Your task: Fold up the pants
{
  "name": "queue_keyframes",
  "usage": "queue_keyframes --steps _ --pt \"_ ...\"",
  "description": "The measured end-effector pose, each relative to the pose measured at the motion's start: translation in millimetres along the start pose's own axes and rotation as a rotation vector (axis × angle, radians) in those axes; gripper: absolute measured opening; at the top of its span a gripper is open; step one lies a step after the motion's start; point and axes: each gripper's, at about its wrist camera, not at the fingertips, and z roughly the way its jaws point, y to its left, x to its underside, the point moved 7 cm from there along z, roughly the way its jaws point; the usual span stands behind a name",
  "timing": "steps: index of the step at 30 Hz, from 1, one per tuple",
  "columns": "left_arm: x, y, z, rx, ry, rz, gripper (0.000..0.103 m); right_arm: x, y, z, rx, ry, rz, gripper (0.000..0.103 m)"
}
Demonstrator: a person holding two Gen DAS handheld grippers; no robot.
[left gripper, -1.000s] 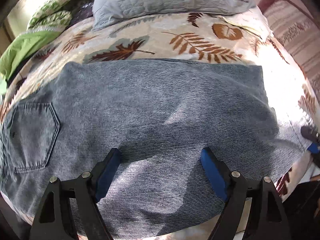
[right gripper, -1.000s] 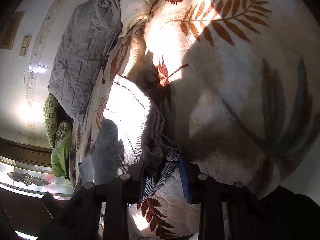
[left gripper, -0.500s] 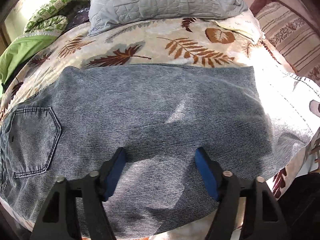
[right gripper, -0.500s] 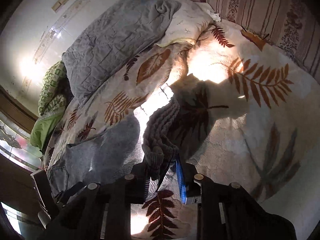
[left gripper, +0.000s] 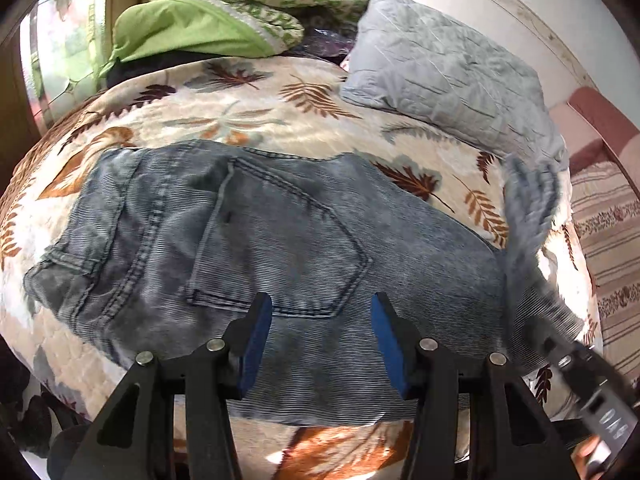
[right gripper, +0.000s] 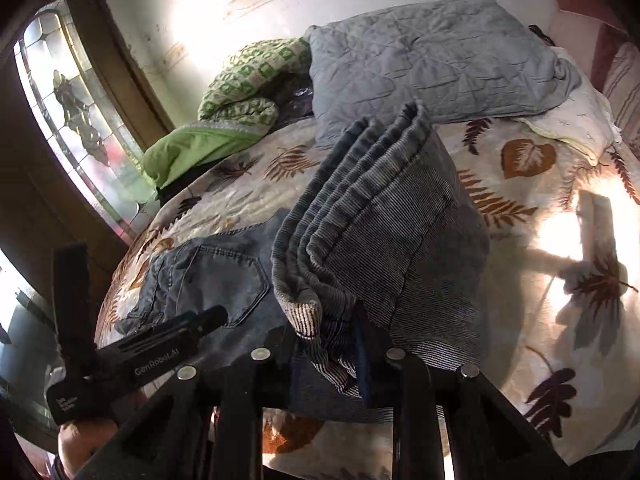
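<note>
The pants point(left gripper: 280, 248) are lying flat on the bed point(left gripper: 248, 120), filling the middle of the left wrist view. Their back pocket point(left gripper: 280, 240) is facing up in the center of that frame. The waist end is sitting toward the left side.

The left hand-held gripper point(left gripper: 322, 344) is hanging at the bottom middle of its view, just over the pants. Its two blue pads point(left gripper: 256, 344) are standing wide apart, and nothing is between them.

The right hand-held gripper point(right gripper: 324, 344) is sitting at the bottom middle of its own view. It is pinching the leg ends point(right gripper: 360, 220) of the pants, bunched in layers. The cloth is rising up from the jaws toward the top middle of the frame. In the left wrist view the same lifted cloth is showing blurry at the right side.

A gray pillow point(left gripper: 448, 68) is lying at the upper right of the left wrist view. A green blanket point(left gripper: 192, 32) is bunched at the upper left. In the right wrist view a window point(right gripper: 72, 120) is glowing at the left. Sun patches are lying on the bed at the right.
</note>
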Motion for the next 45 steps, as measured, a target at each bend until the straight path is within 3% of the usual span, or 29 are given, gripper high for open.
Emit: queue_keyframes --steps 3,4,5,6,7,8,11,14,16,17,18,19,23,28,31,34,35,37,39,40,41,43,45 --pt "-1.4 14.3 -3.6 -0.020 -0.005 -0.025 0.053 30.4 16.0 46.7 -0.053 0.077 -0.006 0.029" --pt "-1.2 15.4 -3.7 -0.018 0.001 -0.029 0.053 42.7 17.2 66.8 -0.069 0.132 -0.019 0.040" --pt "-1.2 13.9 -4.4 -0.009 0.004 -0.026 0.053 51.8 15.4 77.8 -0.083 0.171 -0.004 0.043" --pt "-1.5 10.8 -6.2 -0.003 -0.001 -0.015 0.053 50.9 14.4 70.4 -0.105 0.114 0.008 0.046" --pt "-1.4 6.7 -8.8 -0.001 -0.006 -0.002 0.053 50.2 14.6 60.9 -0.151 0.097 0.024 0.062" --pt "-2.7 0.7 -10.7 0.006 -0.012 0.008 0.053 50.6 12.7 53.2 -0.197 0.106 0.051 0.067" --pt "-4.0 -25.3 -18.0 0.055 -0.028 0.037 0.053 44.3 -7.9 27.2 -0.293 0.069 0.173 0.067" --pt "3.9 -58.0 -10.8 0.088 -0.018 0.115 0.061 38.7 -49.5 11.8 -0.299 0.012 0.323 0.067" --pt "21.7 -71.3 16.0 0.020 0.058 0.204 0.064 50.9 -80.4 25.2 -0.260 0.080 0.416 0.067" --pt "35.5 -73.8 37.7 -0.034 0.131 0.269 0.064 60.1 -92.6 35.3 -0.267 0.144 0.472 0.065" --pt "48.3 -71.7 55.2 -0.083 0.191 0.306 0.065 60.1 -97.6 34.0 -0.319 0.135 0.502 0.064" --pt "48.1 -70.3 53.0 -0.081 0.132 0.305 0.067 57.4 -101.8 29.8 -0.345 0.132 0.524 0.064" --pt "46.2 -69.5 50.4 -0.089 0.134 0.307 0.067 39.5 -111.8 10.3 -0.333 0.078 0.500 0.064" --pt "44.7 -66.6 50.6 -0.080 0.120 0.310 0.067 -13.1 -117.6 27.3 -0.346 0.066 0.466 0.064" --pt "46.0 -66.1 50.6 -0.070 0.118 0.304 0.067 -34.5 -132.8 57.0 -0.212 0.135 0.418 0.064" --pt "46.8 -65.4 49.7 -0.062 0.109 0.304 0.067 -42.4 -139.9 94.2 -0.179 0.228 0.376 0.064" --pt "47.2 -65.2 49.6 -0.057 0.106 0.305 0.067 -43.1 -144.5 101.5 -0.145 0.239 0.366 0.064" --pt "47.9 -64.4 49.4 -0.048 0.100 0.307 0.067 -41.2 -152.6 110.5 -0.164 0.244 0.398 0.064" --pt "48.2 -64.3 49.5 -0.042 0.095 0.309 0.068 -41.4 -153.6 114.6 -0.208 0.234 0.409 0.053" --pt "48.2 -64.3 49.7 -0.040 0.093 0.309 0.068 -42.1 -154.0 115.5 -0.214 0.231 0.404 0.030" --pt "47.6 -64.8 49.8 -0.039 0.093 0.308 0.068 -42.1 -154.3 114.4 -0.205 0.226 0.398 0.018" --pt "46.1 -64.9 49.5 -0.033 0.096 0.297 0.069 -48.9 -147.3 110.7 -0.162 0.200 0.341 0.011" --pt "43.2 -65.6 46.9 -0.020 0.094 0.273 0.069 -57.5 -139.3 100.6 -0.091 0.149 0.271 0.011"
